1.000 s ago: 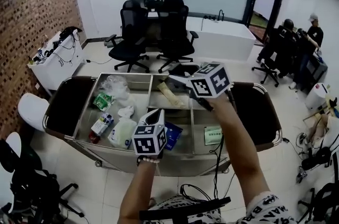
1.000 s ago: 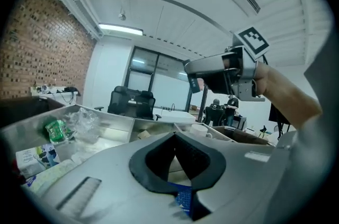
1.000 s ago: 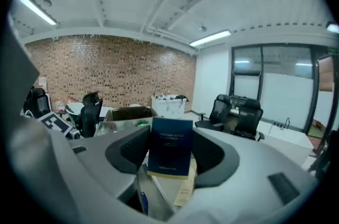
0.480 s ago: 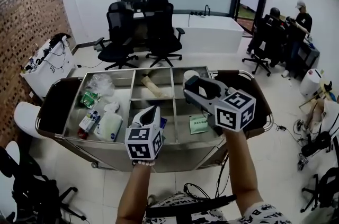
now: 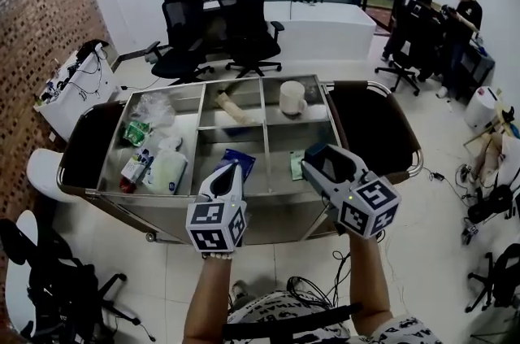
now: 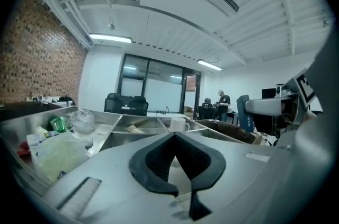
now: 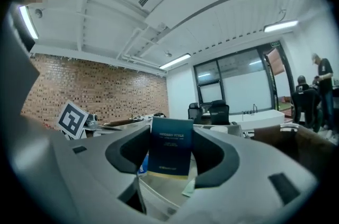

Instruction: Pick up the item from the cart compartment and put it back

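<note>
- A steel cart (image 5: 276,208) with open compartments stands on a pale tiled floor (image 5: 455,196), between a brick wall (image 5: 41,17) and black office chairs (image 5: 244,17).
- A white mug (image 5: 291,98) sits in the far right compartment, and crinkled plastic bags (image 5: 154,111) in the left.
- The right gripper (image 5: 325,161) clamps a flat, dark blue box (image 7: 170,146) upright over the cart's near edge.
- The left gripper (image 6: 175,138) has its jaw tips together, holding nothing.

I see blk office chairs (image 5: 244,21) w/ a white counter (image 5: 333,33) beside them. Ppl (image 5: 463,17) stand far rt; brick wall (image 5: 41,17) on lt.
</note>
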### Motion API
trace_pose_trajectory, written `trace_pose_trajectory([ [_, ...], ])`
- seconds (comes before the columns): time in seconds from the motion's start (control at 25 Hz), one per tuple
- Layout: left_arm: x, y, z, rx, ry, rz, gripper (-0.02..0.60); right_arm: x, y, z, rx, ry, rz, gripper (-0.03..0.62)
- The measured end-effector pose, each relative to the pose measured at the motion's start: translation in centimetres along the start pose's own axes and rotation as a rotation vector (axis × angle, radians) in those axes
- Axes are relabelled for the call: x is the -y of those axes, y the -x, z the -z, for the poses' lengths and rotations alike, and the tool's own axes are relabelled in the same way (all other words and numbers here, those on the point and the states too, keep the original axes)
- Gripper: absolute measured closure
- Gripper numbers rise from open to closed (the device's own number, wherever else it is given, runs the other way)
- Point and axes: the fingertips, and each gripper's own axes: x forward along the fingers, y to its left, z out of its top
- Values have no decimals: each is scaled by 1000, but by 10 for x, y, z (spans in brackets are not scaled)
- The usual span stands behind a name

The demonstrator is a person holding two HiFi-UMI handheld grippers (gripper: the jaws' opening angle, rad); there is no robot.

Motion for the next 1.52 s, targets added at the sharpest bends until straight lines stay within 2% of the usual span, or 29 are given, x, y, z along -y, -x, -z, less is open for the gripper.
trace_pose_trajectory([
  [0.16,-6,7,6,-6,9,5,580,-3,12,30,-8,-49,73,339],
  [0.32,-4,7,10,-10,20,34,580,-3,21,44,5,-83,140,339],
  [0.52,4,7,12,-9,18,70,580,-10,21,50,-9,-61,177,339],
  [0.84,3,15,15,-8,27,82,580,-18,21,45,-19,-28,193,339],
  [1.24,7,22,13,-10,31,119,580,-27,19,46,-26,-35,181,339],
  [1.52,8,22,15,-13,61,113,580,-27,22,49,-33,-40,178,339],
])
